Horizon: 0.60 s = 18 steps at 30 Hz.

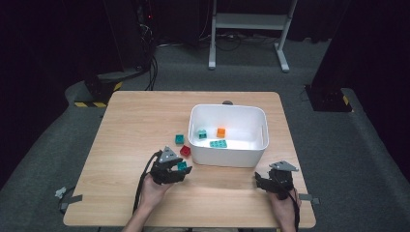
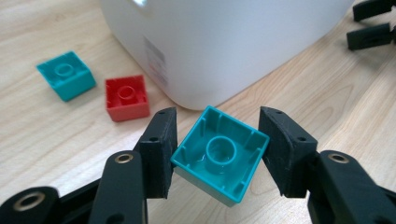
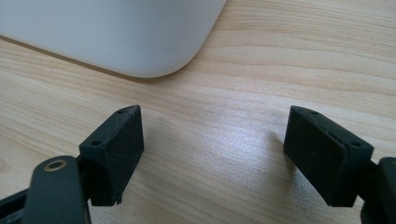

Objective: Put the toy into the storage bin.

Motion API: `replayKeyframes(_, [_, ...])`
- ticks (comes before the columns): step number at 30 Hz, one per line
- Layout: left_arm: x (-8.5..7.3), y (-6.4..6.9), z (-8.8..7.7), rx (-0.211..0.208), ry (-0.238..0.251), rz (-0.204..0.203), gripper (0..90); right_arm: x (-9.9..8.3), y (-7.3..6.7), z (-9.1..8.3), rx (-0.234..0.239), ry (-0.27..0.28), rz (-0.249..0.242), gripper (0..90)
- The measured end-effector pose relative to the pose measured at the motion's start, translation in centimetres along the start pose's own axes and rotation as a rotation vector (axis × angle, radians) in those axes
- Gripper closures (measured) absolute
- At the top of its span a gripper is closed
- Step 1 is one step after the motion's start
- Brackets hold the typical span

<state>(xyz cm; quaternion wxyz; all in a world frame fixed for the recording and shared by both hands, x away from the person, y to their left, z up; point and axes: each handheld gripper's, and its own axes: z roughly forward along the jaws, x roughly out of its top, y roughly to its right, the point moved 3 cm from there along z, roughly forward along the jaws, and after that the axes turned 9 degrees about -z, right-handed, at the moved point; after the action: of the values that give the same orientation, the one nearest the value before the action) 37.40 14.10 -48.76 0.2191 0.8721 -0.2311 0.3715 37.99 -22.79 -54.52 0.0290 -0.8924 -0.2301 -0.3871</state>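
Just before the white bin (image 2: 224,42), the left gripper (image 2: 218,156) clamps a teal brick (image 2: 219,154), hollow side showing. Red brick (image 2: 127,97) and another teal brick (image 2: 65,74) lie beside the bin. Right gripper (image 3: 212,149) gapes empty.

The teal brick (image 2: 219,156) is a small square one, hollow underside facing the camera with a round tube in the middle. It's tilted, clamped between the left tongs (image 2: 218,151), probably just off the worktop (image 2: 327,102), near the white bin (image 2: 224,42).
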Motion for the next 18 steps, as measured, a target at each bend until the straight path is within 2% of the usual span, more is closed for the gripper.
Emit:
replayKeyframes(4, [0.6,-0.5,-0.9,-0.03,0.03,-0.02,48.5,0.0,0.0,0.0,0.0,0.0,0.0,20.2])
replayKeyframes(8, [1.3,-1.3,-1.0,-0.047,0.035,-0.041,48.5,0.0,0.0,0.0,0.0,0.0,0.0,20.2])
replayKeyframes(14, [2.7,-1.5,-1.7,-0.04,0.049,-0.025,48.4,0.0,0.0,0.0,0.0,0.0,0.001,20.2])
replayKeyframes(18, [3.4,-1.4,-2.2,-0.057,0.066,-0.034,48.4,0.0,0.0,0.0,0.0,-0.001,-0.001,20.2])
